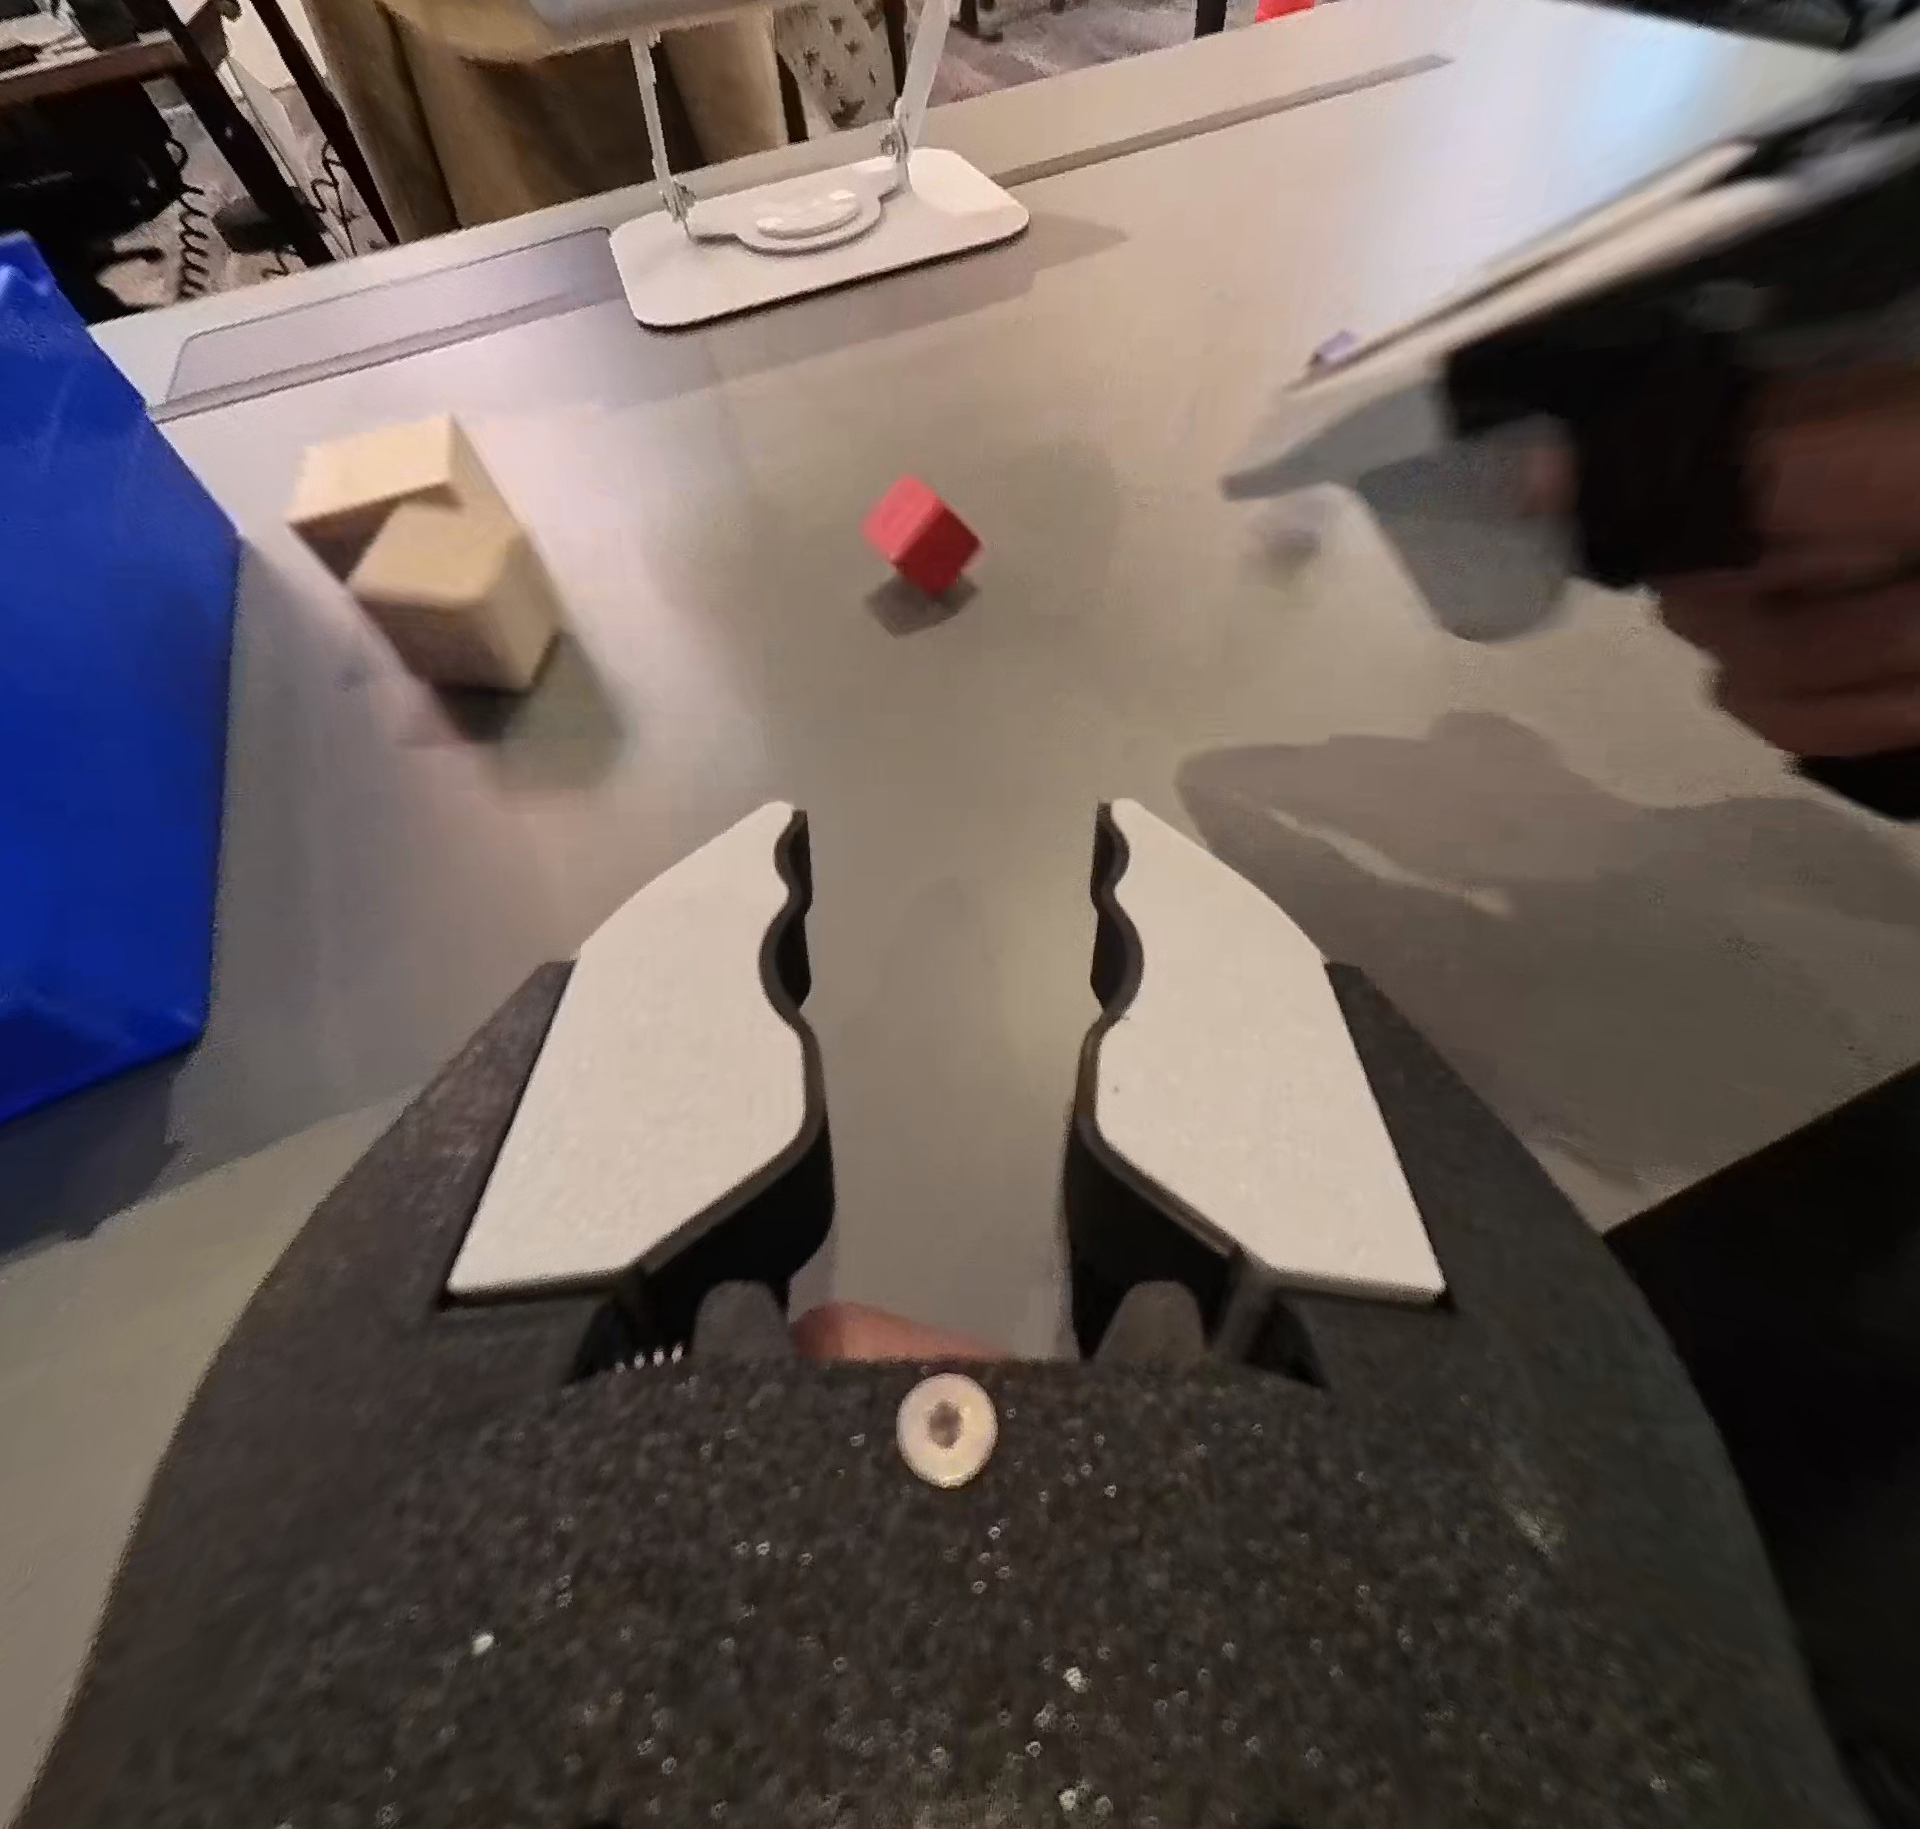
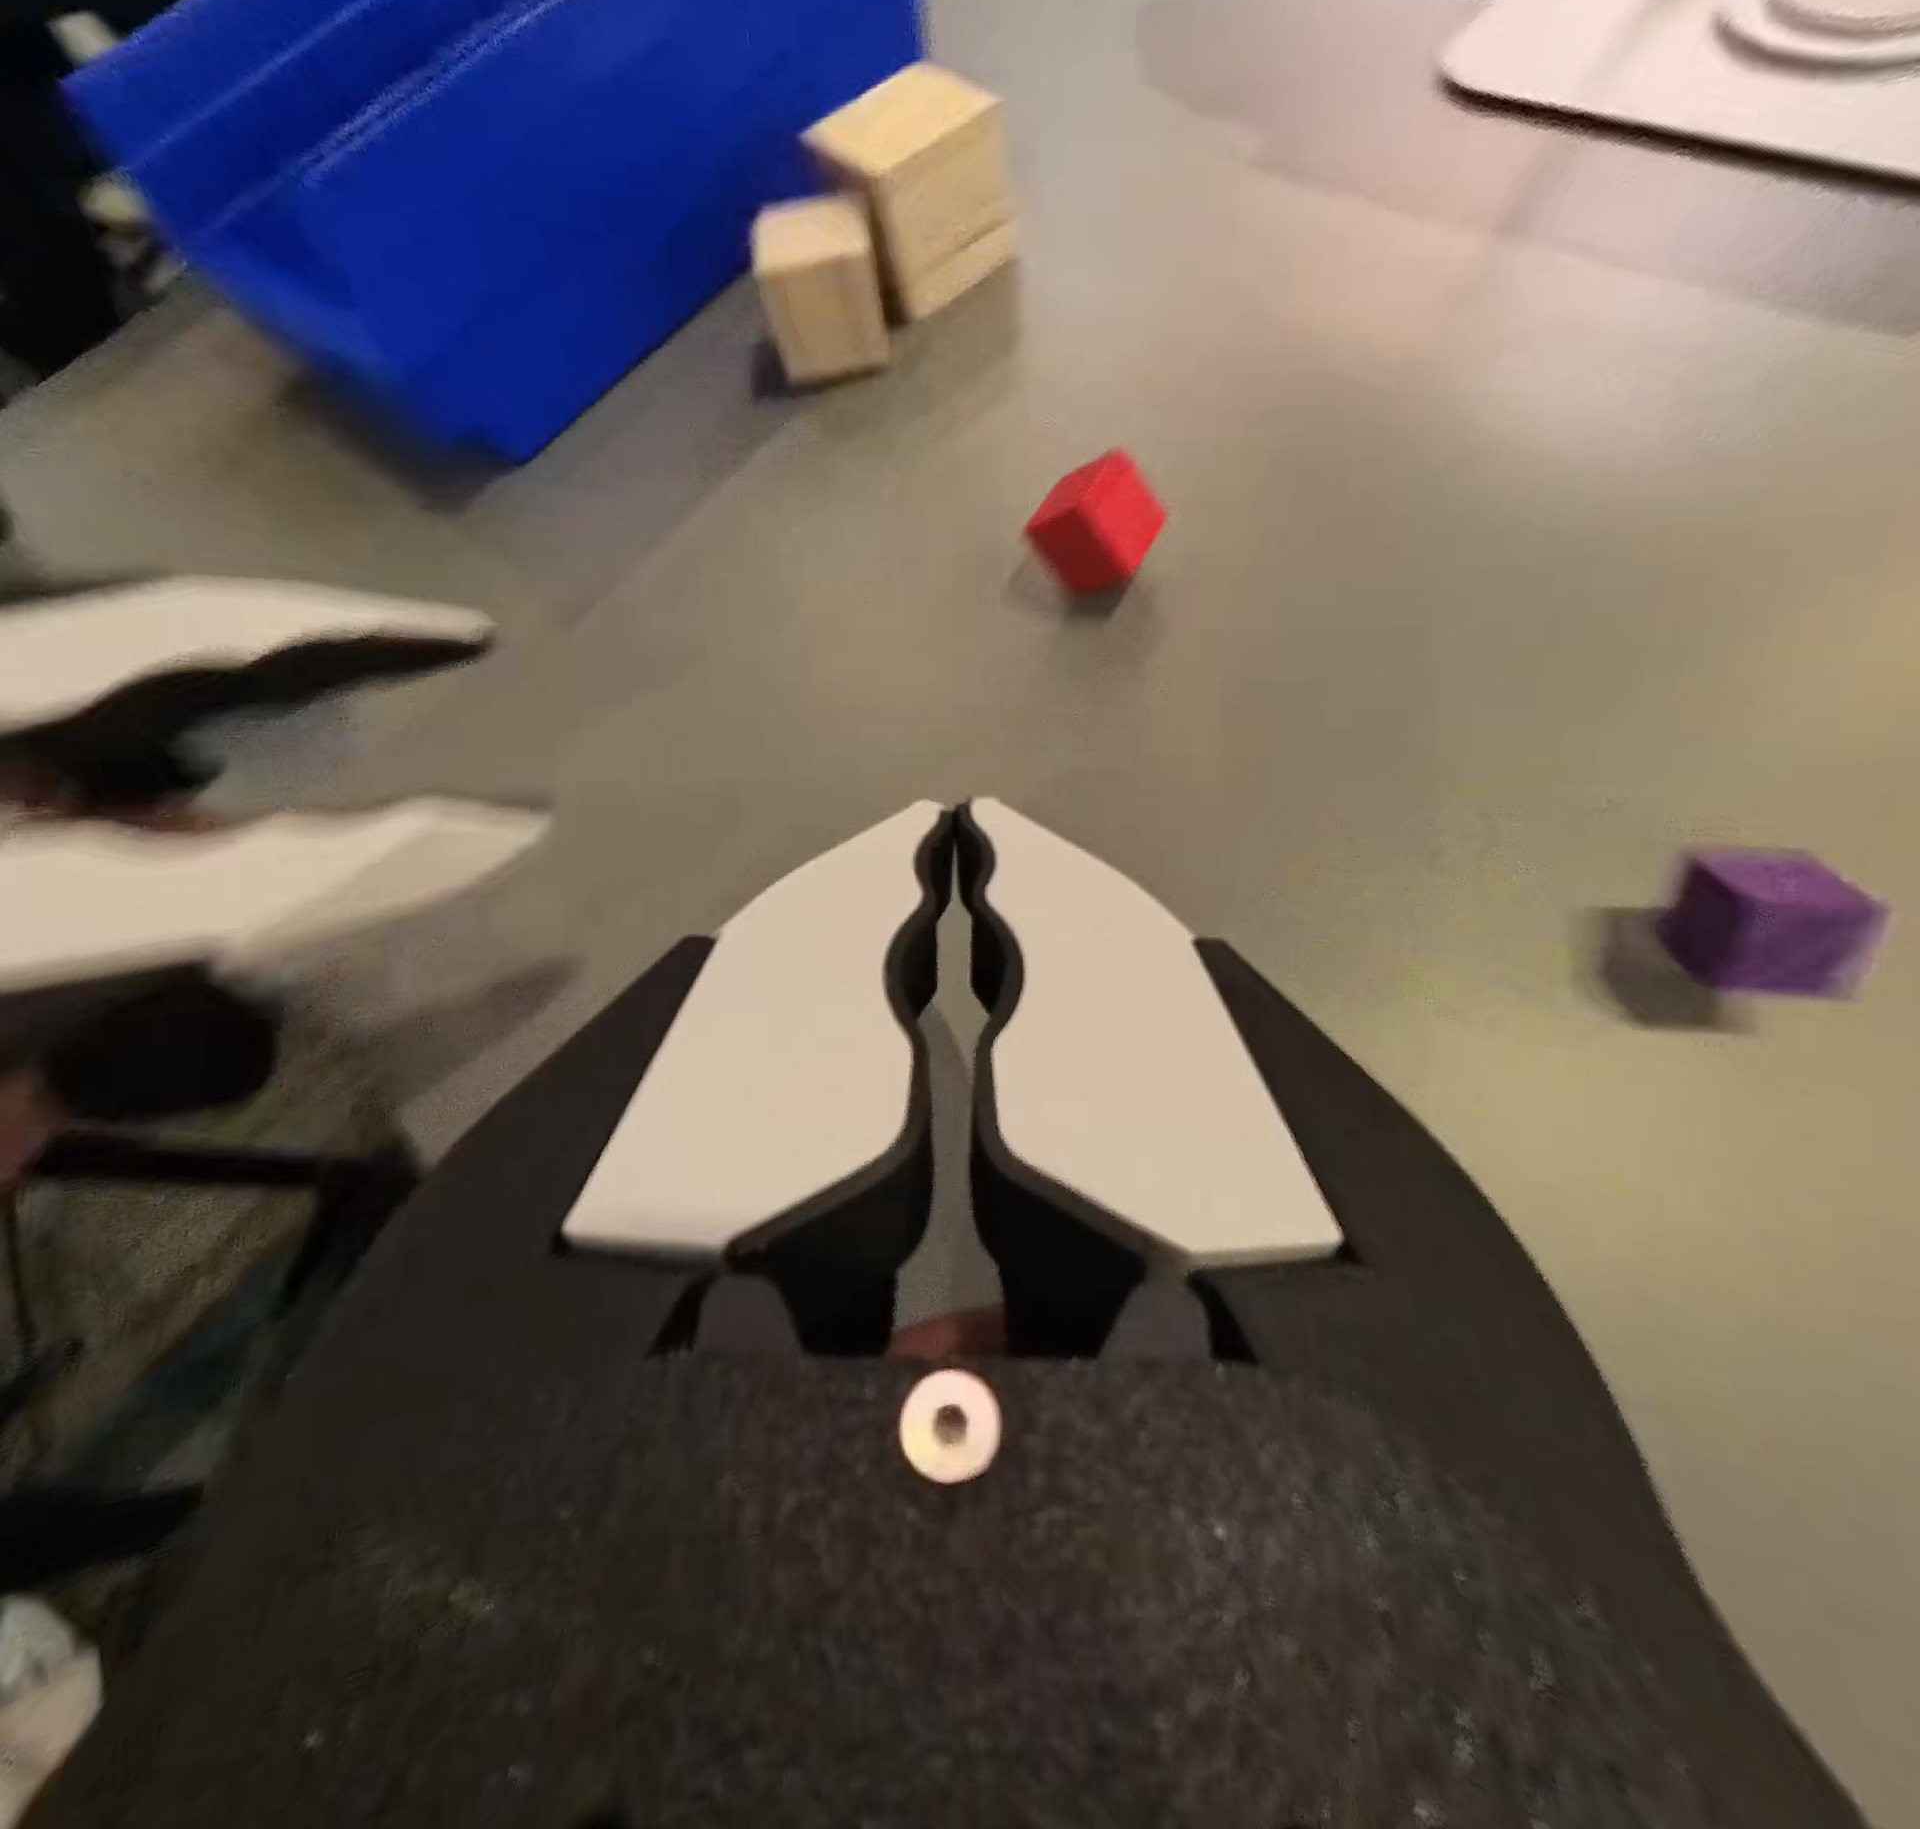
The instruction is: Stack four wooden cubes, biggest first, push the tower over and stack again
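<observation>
Cubes lie scattered across the grey worktop (image 1: pixel 1039 699), none stacked; I have my left gripper (image 1: pixel 951 823) hovering with its jaws released and nothing between them; my right gripper (image 2: pixel 956 811) has its jaws clenched tip to tip on nothing.

Straight ahead of my left jaws sits the small red cube (image 1: pixel 921 533), tipped up on an edge or corner with its shadow just under it; I see the same red cube (image 2: pixel 1095 520) ahead of my right jaws and slightly to their right, well apart from both pairs.

Ahead and to the left of my left jaws the two plain wooden cubes touch each other: the larger wooden cube (image 1: pixel 387 480) farther off, the smaller wooden cube (image 1: pixel 457 600) nearer and tilted against it; from the right wrist view the larger wooden cube (image 2: pixel 920 184) stands behind and the smaller wooden cube (image 2: pixel 821 288) leans at its near left side.

A purple cube (image 2: pixel 1766 932) rests on the worktop off to the right of my right jaws, blurred; I cannot make it out clearly in the left wrist view.

A blue bin (image 1: pixel 94 699) stands far left of my left jaws, just beside the wooden pair; a white stand base (image 1: pixel 821 241) sits far ahead; the right gripper's blurred body (image 1: pixel 1455 449) crosses the upper right of that view.
</observation>
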A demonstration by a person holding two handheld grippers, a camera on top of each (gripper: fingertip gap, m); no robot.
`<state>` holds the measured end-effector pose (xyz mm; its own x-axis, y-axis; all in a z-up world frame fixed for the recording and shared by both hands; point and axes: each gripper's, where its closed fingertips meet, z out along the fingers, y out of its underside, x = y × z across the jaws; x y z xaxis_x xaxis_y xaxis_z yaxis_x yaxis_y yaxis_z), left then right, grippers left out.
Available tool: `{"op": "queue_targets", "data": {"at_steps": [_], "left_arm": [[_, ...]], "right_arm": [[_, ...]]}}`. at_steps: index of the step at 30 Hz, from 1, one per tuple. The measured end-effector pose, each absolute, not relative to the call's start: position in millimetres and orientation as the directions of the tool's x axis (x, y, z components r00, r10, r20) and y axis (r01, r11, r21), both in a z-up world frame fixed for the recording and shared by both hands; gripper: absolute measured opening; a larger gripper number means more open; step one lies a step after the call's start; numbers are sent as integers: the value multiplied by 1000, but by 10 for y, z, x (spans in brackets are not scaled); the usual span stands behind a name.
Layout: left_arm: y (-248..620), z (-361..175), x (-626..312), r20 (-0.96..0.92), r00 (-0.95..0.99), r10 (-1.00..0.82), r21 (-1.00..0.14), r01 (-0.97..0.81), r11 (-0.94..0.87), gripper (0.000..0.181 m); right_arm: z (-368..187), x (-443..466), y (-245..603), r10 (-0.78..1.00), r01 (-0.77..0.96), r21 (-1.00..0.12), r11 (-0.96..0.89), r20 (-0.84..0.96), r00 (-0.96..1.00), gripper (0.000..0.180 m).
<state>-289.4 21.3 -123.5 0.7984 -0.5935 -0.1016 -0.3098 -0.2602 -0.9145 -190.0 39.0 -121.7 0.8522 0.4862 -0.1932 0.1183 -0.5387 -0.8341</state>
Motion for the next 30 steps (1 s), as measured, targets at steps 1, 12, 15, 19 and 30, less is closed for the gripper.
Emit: {"op": "queue_targets", "data": {"at_steps": [1,12,15,19,30], "left_arm": [[202,-1257,-2882,-97,797,-596,-912,-311,-267,52],[54,-1229,-2490,-153,759,-633,-912,-355,-205,52],[36,-1238,-2415,-197,749,-633,-907,-385,-172,52],[-8,-1307,-2344,-195,735,-650,-902,-394,-176,52],[-35,-1339,-2371,-199,727,-657,-895,-408,-180,52]], "right_arm": [[-1222,-1852,224,506,135,-846,-515,-173,845,0],[-1122,-1316,-587,471,98,-951,-293,-54,880,35],[-1115,-1239,-585,465,134,-956,-262,-4,885,34],[-1212,-1203,-556,450,164,-947,-276,23,893,34],[-1285,-1173,-482,413,187,-936,-299,50,909,34]]}}
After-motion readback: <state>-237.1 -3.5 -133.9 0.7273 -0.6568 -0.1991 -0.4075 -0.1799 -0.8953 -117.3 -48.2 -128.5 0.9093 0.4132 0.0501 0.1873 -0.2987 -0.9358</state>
